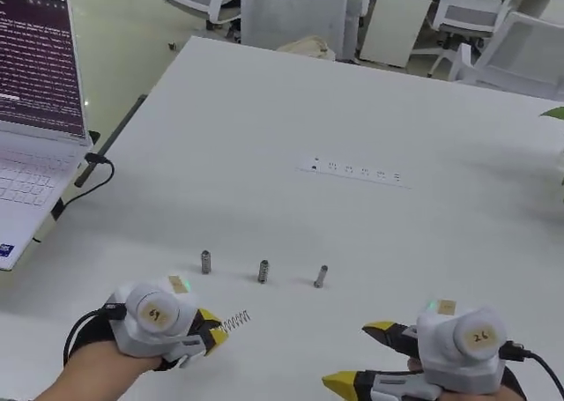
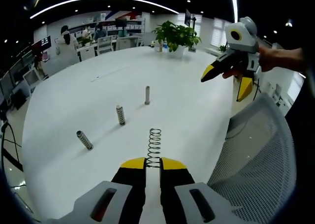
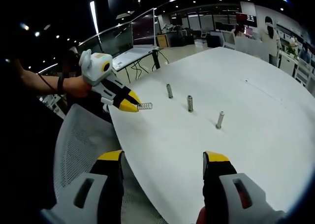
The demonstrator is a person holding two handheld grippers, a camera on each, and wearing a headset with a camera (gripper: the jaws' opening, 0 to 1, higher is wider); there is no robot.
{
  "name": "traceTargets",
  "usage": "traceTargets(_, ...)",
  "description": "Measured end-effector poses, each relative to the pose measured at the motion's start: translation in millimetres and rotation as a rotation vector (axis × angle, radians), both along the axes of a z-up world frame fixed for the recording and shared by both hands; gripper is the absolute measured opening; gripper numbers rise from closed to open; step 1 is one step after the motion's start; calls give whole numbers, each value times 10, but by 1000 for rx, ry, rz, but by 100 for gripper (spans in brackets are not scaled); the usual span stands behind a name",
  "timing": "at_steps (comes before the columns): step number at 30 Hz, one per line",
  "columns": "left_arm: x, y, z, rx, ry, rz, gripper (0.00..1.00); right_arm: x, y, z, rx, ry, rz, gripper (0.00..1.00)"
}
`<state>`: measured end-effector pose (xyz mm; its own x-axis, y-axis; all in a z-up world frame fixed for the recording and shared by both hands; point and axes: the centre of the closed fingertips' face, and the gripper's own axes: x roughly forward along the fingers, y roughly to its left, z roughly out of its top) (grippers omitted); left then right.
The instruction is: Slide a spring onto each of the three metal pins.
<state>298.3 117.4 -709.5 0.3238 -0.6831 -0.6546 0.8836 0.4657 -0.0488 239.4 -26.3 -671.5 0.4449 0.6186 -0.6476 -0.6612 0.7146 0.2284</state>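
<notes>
Three short metal pins stand in a row on the white table [image 1: 291, 137]. The left pin [image 1: 205, 261] and the middle pin [image 1: 263, 271] each carry a spring; the right pin [image 1: 321, 276] is bare. My left gripper [image 1: 214, 325] sits near the front edge, shut on one end of a loose spring [image 1: 235, 320] that points toward the pins. In the left gripper view the spring [image 2: 154, 144] sticks out from the shut tips [image 2: 153, 163], with the bare pin [image 2: 147, 95] farthest. My right gripper [image 1: 361, 357] hovers open at the front right, holding nothing.
An open laptop [image 1: 31, 110] with a black cable [image 1: 92, 179] sits at the table's left edge. A flush power strip [image 1: 354, 170] lies mid-table behind the pins. Office chairs [image 1: 295, 18] stand beyond the far edge; a mesh chair [image 2: 256, 155] is near me.
</notes>
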Motion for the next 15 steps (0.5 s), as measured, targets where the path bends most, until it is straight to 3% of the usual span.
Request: traceTargets(15, -91, 143, 235, -32, -34, 38, 2, 39, 299, 62, 10, 12, 79, 64)
